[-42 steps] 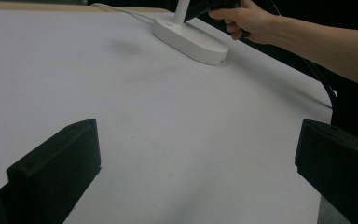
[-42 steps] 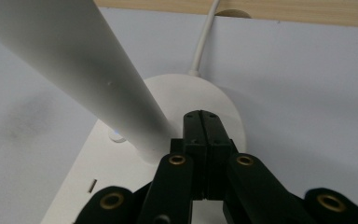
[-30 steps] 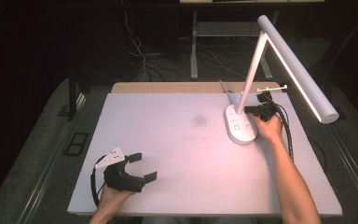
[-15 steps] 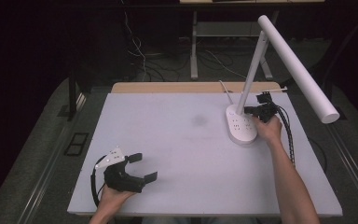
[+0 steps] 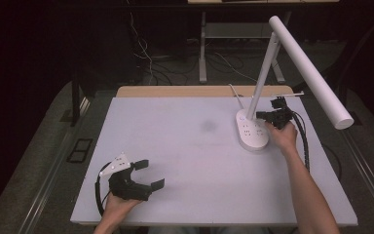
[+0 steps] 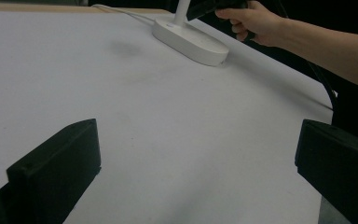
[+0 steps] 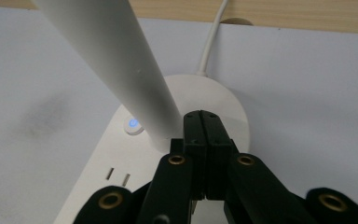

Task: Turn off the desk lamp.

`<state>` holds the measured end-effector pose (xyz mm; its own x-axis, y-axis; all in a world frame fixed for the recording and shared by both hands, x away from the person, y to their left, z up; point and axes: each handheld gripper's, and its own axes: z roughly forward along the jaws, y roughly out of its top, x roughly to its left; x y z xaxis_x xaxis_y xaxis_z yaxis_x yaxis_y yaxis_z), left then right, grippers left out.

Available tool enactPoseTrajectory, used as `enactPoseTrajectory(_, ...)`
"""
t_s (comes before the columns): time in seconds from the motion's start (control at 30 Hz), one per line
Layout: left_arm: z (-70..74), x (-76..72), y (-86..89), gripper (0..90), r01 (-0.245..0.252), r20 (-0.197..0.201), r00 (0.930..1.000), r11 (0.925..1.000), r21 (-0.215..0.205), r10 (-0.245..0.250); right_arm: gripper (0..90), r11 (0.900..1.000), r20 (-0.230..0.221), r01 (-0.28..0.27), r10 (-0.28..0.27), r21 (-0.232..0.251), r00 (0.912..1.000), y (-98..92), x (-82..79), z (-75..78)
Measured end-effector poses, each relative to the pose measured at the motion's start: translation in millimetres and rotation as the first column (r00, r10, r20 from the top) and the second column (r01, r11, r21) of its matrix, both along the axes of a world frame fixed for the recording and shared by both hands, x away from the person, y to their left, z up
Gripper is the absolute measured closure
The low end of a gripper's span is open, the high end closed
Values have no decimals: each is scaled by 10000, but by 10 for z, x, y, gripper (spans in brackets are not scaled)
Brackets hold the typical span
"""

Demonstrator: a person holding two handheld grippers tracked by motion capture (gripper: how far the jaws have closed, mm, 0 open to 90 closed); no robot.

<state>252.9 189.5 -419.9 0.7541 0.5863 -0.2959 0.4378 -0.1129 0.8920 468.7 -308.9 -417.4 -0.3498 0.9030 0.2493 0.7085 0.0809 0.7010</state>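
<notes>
The right gripper [image 7: 204, 122] has its jaws pressed together on nothing, tips hovering over the far end of the desk lamp's base [image 5: 251, 131], just beside the foot of the white stem [image 7: 116, 60]. Over the last second it has barely shifted, edging only slightly along the base near the stem. A small round button [image 7: 133, 123] glows blue just left of the tips, on the other side of the stem's foot, so the closed jaws look meant as a poking tool for that switch; I judge the press either just made or about to come. The lamp head [image 5: 308, 68] slants out to the right above the hand, and whether it is lit is hard to tell. The lamp stands at the far right of the white table [image 5: 185, 161], its cord [image 7: 212, 39] running off the far edge.

The left gripper [image 5: 141, 176] has not moved: it rests at the near left, jaws wide apart, idle.
</notes>
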Motion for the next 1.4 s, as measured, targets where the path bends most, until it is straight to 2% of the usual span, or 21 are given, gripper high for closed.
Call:
enactPoseTrajectory(0.13,2,-2,0,0,-3,16,10000,10000,-24,3,899,10000,131,21,-22,44,9999,-27,-48,79)
enactPoseTrajectory(0.17,2,-2,-1,0,7,11,10000,10000,-30,-7,863,10000,170,-9,9,37,9999,-32,-66,100)
enactPoseTrajectory(0.3,3,-8,-5,0,17,23,10000,10000,-18,-17,855,10000,253,-6,8,-76,9997,-56,-135,178)
enactPoseTrajectory(0.4,7,-16,-11,0,34,51,10000,10000,-41,-33,855,10000,331,81,-83,54,9994,-77,-201,229)
enactPoseTrajectory(0.63,10,-20,-14,0,63,58,10000,9999,-80,-62,759,9998,502,-70,60,203,9987,-103,-393,335)
enactPoseTrajectory(0.77,12,-23,-13,0,33,63,10000,9999,-121,-32,671,9994,594,-178,160,296,9981,-114,-519,394)
enactPoseTrajectory(0.9,14,-24,-14,0,47,85,10000,9999,-118,-46,511,9972,747,-353,303,659,9967,-115,-651,457)
enactPoseTrajectory(1.03,13,-23,-18,0,76,93,9999,9999,-98,-75,315,9943,894,-590,510,893,9947,-76,-783,476)
enactPoseTrajectory(1.1,15,-25,-20,0,83,90,9999,9999,-118,-82,151,9901,1080,-767,641,1172,9921,-48,-855,478)
enactPoseTrajectory(1.13,15,-26,-19,0,74,94,9999,9999,-116,-73,93,9868,1168,-1037,892,1244,9891,-31,-889,479)
enactPoseTrajectory(1.17,15,-27,-18,0,70,95,9999,9999,-128,-69,91,9857,1238,-1102,944,1278,9878,-10,-932,486)
enactPoseTrajectory(1.2,15,-27,-19,0,52,93,9999,9999,-150,-50,23,9875,1381,-1032,865,1189,9866,10,-975,490)
enactPoseTrajectory(1.4,16,-28,-16,0,28,90,10000,9999,-168,-26,5,9784,1453,-1627,1439,1272,9789,90,-1188,518)
